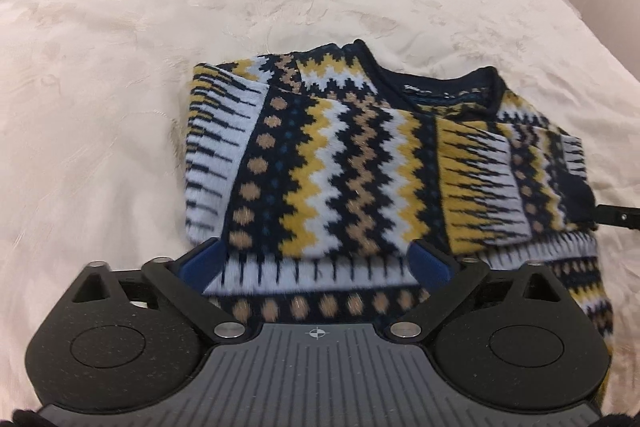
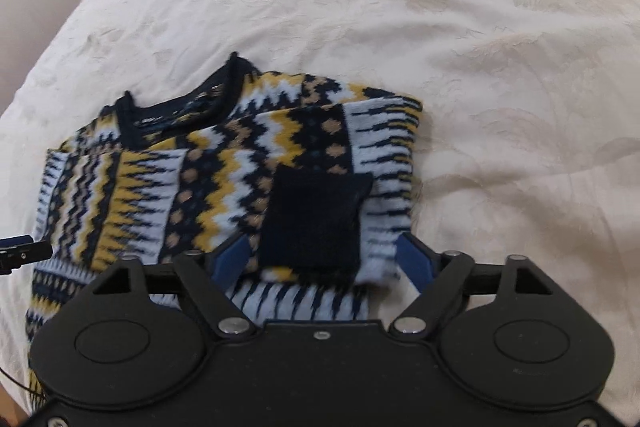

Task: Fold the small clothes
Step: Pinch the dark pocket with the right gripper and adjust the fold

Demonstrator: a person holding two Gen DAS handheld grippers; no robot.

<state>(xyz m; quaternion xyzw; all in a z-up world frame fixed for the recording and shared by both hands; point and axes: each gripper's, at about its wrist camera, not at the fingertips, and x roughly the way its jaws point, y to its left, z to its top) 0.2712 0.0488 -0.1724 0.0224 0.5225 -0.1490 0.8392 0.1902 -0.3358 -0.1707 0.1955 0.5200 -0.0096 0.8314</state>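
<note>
Lying on the bed [image 1: 120, 67], the sweater [image 1: 360, 155] had both sleeves folded across its front. The left gripper [image 1: 316, 263] and right gripper [image 2: 324, 259] stood wide and empty over its lower part, probably ready for the next fold.

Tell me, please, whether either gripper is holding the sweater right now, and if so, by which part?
Nothing is held. The left gripper and right gripper both stand open above the sweater, their pads clear of the knit.

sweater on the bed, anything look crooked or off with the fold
Mostly tidy. On the sweater, the dark cuff of the folded-in sleeve lies slightly tilted near the right gripper, and the neckline sits a bit rumpled.
</note>
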